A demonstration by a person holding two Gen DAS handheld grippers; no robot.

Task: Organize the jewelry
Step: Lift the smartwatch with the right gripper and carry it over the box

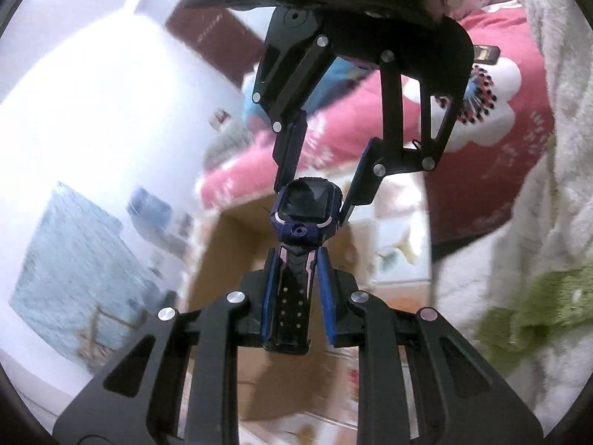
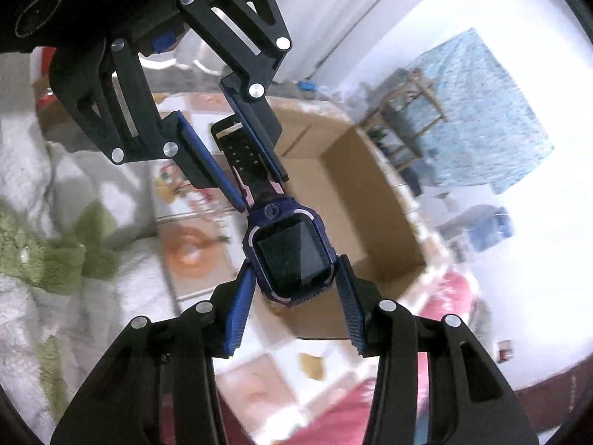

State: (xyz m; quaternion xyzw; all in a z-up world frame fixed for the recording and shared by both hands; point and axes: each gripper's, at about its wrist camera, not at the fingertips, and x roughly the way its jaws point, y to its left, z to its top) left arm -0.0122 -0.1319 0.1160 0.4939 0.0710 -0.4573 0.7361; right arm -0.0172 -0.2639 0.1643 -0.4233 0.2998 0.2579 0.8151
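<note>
On your left side, your left gripper (image 1: 294,289) is clamped on the strap (image 1: 292,296) of a dark blue smartwatch (image 1: 307,207), its two blue pads pressing the perforated black band from either side. The watch is held in the air between both tools, above an open cardboard box (image 2: 374,200) whose brown inside shows beneath it. The square, dark screen faces up, and a small round button sits on the case edge nearest the strap. Moving to the right, your right gripper (image 2: 294,289) meets the watch from the opposite end: its ribbed blue pads bracket the watch case, the left pad touching the case's side, the right pad at or just beside the other side, so you appear to be gripping the case, though contact on that second pad is hard to confirm. Around the box, everything is blurred: a white fluffy blanket (image 2: 74,193) with green patches lies to one side, a red quilt (image 1: 481,118) with a white flower print lies beyond, and a pale blue cloth (image 2: 481,111) hangs over a wooden frame against a white wall.
</note>
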